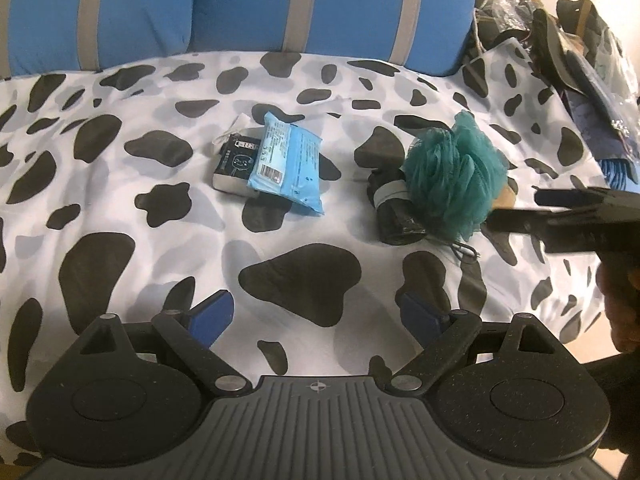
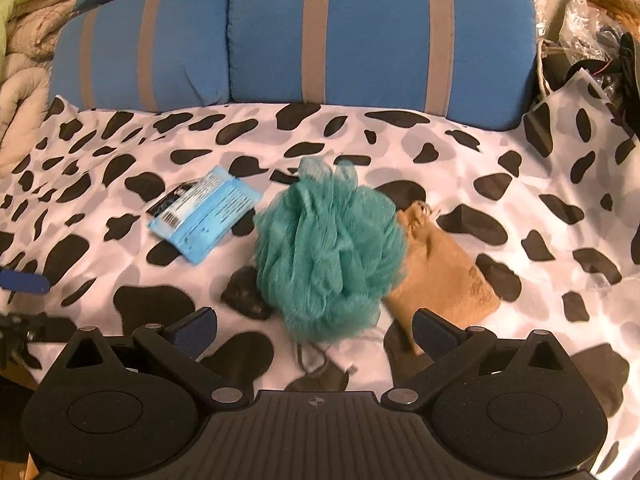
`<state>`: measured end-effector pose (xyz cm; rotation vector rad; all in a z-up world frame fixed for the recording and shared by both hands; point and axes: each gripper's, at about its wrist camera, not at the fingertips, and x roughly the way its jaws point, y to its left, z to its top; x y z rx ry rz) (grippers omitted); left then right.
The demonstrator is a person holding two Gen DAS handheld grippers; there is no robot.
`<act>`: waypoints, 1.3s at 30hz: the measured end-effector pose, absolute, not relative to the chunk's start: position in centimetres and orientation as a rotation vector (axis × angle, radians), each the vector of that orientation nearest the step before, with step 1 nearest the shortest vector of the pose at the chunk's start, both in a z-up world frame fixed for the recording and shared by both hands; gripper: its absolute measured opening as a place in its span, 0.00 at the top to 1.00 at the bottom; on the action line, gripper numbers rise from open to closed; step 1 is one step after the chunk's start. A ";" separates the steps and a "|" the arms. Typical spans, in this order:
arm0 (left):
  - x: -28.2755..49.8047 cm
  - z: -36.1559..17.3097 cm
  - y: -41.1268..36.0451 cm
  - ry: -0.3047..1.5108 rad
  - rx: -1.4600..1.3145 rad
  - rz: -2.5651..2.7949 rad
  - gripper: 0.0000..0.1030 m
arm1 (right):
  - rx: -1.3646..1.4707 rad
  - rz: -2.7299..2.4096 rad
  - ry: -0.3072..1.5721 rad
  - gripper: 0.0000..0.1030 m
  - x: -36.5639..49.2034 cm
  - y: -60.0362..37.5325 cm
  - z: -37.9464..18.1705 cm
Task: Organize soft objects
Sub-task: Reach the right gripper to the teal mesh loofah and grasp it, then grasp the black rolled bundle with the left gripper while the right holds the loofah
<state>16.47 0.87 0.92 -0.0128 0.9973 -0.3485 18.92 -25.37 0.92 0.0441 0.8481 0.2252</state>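
The teal mesh bath pouf point(image 2: 330, 256) lay straight ahead of the right claw point(image 2: 314, 330), wide open and empty; the left claw point(image 1: 316, 314), equally open and empty, was farther off.

One teal bath pouf point(image 2: 330, 254), one blue wipes pack point(image 1: 286, 162), one tan pouch point(image 2: 444, 276). One small black box point(image 1: 234, 168), one black roll point(image 1: 392, 210). Two blue striped pillows point(image 2: 380, 36).

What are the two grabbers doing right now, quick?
Left gripper: open, holding nothing.
Right gripper: open, empty, near the teal bath pouf.
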 end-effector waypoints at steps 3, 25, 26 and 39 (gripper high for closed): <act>16.8 0.9 0.8 1.003 -0.017 -0.359 0.11 | 0.040 0.222 0.838 0.00 20.1 -24.8 1.1; 19.9 1.0 1.1 1.003 -0.036 -0.335 0.11 | 0.052 0.186 0.900 0.00 28.3 -23.8 -3.5; 19.9 1.0 1.1 1.003 -0.036 -0.338 0.11 | 0.065 0.188 0.909 0.00 28.6 -23.9 -3.8; 20.2 0.8 1.0 0.946 -0.041 -0.327 0.11 | 0.141 0.165 0.867 0.27 27.7 -25.8 -2.0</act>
